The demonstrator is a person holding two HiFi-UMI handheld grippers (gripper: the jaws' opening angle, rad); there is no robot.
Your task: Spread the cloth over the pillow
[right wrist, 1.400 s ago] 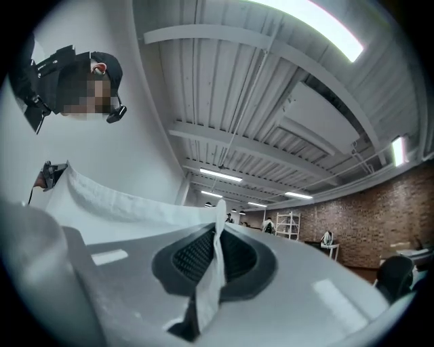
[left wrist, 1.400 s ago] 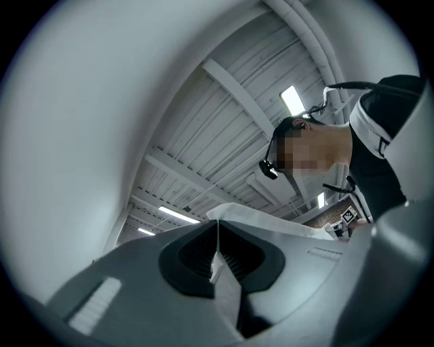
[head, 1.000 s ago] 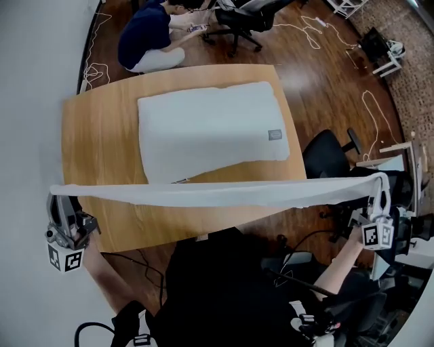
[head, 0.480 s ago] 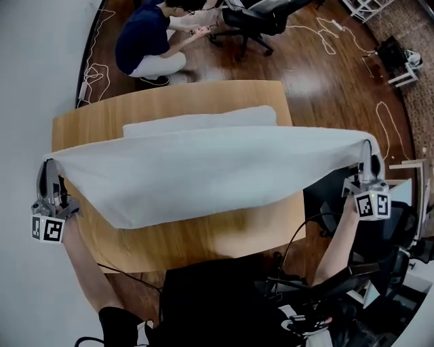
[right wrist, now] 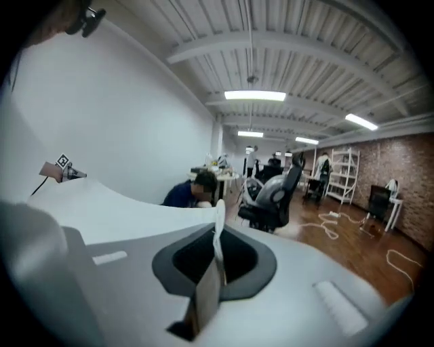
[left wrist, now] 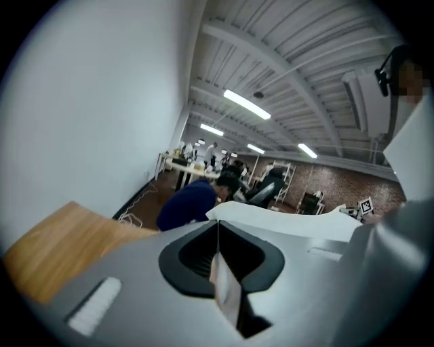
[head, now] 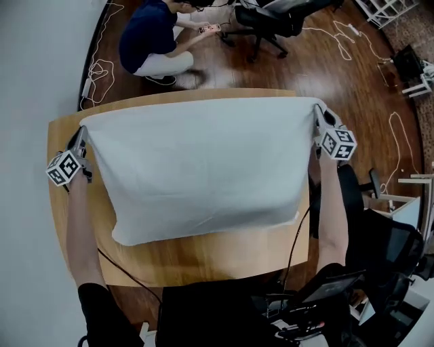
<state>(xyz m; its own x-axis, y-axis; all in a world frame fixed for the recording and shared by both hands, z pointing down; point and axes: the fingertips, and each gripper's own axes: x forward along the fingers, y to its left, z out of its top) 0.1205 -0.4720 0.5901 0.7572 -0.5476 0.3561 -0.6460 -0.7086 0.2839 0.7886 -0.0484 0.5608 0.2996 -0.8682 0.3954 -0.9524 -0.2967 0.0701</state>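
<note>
The white cloth (head: 196, 162) hangs stretched over the wooden table (head: 64, 223) and hides the pillow under it. My left gripper (head: 80, 137) is shut on the cloth's far left corner. The right gripper (head: 317, 112) is shut on the far right corner. The cloth's near edge sags down to the tabletop. In the left gripper view a thin fold of cloth (left wrist: 224, 288) is pinched between the closed jaws. The right gripper view shows the same, with cloth (right wrist: 217, 227) standing up between the jaws and the sheet (right wrist: 102, 203) running off to the left.
A person (head: 152, 41) crouches on the floor beyond the table's far edge. An office chair (head: 271, 17) stands behind them, and cables (head: 102, 71) lie on the floor. Another chair (head: 352, 196) stands at the table's right side. A black cable (head: 129, 274) crosses the near edge.
Both grippers have carried the cloth from the table's near side forward to its far side. The cloth opened out from a narrow band to a full sheet, and the pillow has gone from view.
</note>
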